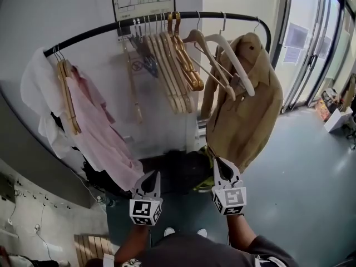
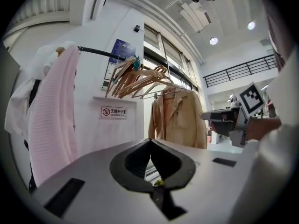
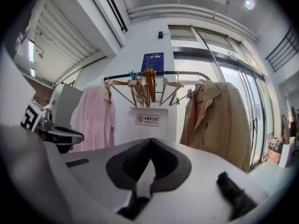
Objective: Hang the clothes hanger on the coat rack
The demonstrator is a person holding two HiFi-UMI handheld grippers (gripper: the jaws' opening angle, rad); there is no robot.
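Note:
A black coat rack rail [image 1: 167, 18] curves across the top of the head view. On it hang a bunch of wooden hangers [image 1: 177, 65], a cream hanger [image 1: 231, 63], a tan coat [image 1: 245, 113] and a pink shirt [image 1: 94, 127]. Both grippers are held low in front of the rack, apart from every hanger. My left gripper [image 1: 151, 174] [image 2: 150, 141] is shut with nothing between its jaws. My right gripper [image 1: 218, 161] [image 3: 150, 140] is shut and empty too, just below the tan coat's hem. The rail [image 3: 154, 73] and the hangers [image 3: 140, 85] show ahead in the right gripper view.
A white garment [image 1: 36, 93] hangs at the rail's left end. Dark bags [image 1: 172, 171] lie on the floor under the rack. Glass doors [image 1: 311, 49] stand to the right. A no-smoking sign [image 3: 147, 120] is on the white wall behind. A wooden slat piece [image 1: 92, 246] lies at bottom left.

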